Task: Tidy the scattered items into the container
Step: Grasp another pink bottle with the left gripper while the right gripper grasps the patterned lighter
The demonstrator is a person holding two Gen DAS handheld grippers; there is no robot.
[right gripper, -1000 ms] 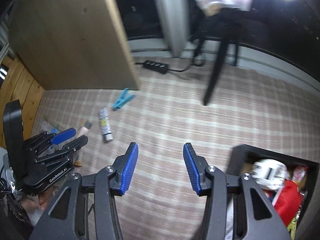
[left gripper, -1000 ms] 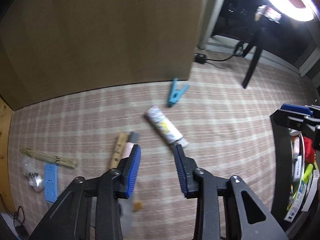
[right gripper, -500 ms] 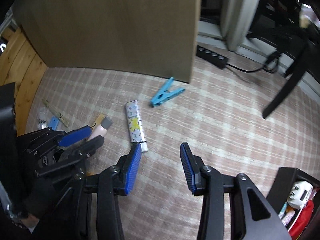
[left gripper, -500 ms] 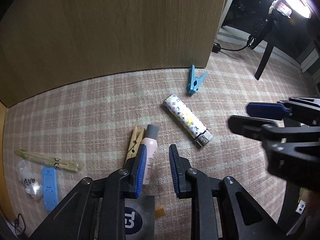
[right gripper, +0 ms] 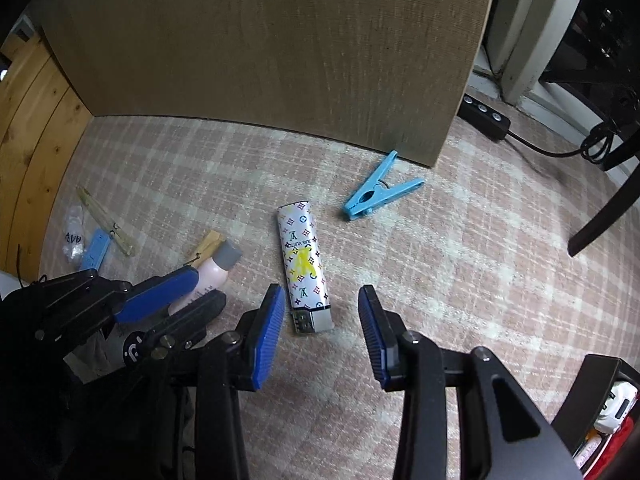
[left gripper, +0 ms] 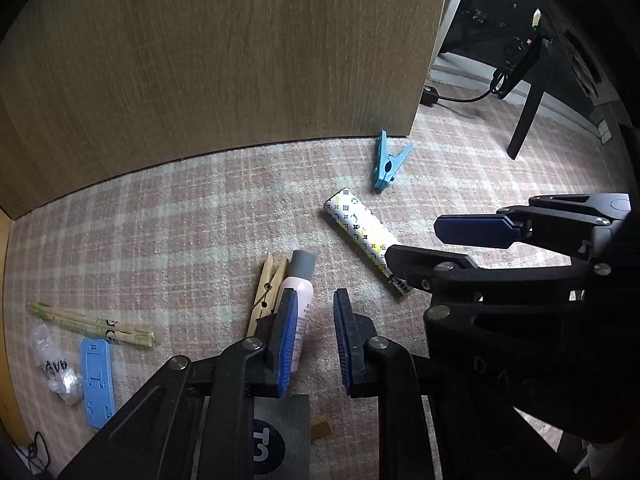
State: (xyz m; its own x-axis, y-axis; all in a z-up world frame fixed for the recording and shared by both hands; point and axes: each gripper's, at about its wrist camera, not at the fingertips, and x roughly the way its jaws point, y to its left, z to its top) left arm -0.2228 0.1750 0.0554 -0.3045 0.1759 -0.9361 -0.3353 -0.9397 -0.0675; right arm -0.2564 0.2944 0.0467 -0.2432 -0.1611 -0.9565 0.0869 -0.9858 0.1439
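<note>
Both wrist cameras look steeply down, close over the carpet [left gripper: 200, 216]. Left view sits left of the lighter [left gripper: 362, 236]; right view sits directly above it [right gripper: 302, 264]. Shared: lighter, blue peg [right gripper: 378, 194], wood panel [left gripper: 224, 60].

A pink-and-cream checked carpet [right gripper: 460, 264] covers the floor. At the far side stands a tall wood-grain panel [right gripper: 280, 52], pine boards [right gripper: 36, 112] to its left, a black power strip [right gripper: 486, 112] and dark furniture leg [right gripper: 604, 220] right.

Monogram-patterned white lighter [right gripper: 303, 267], light-blue clothespin [right gripper: 380, 193], seemingly pinkish plaid carpet [right gripper: 460, 264].
</note>
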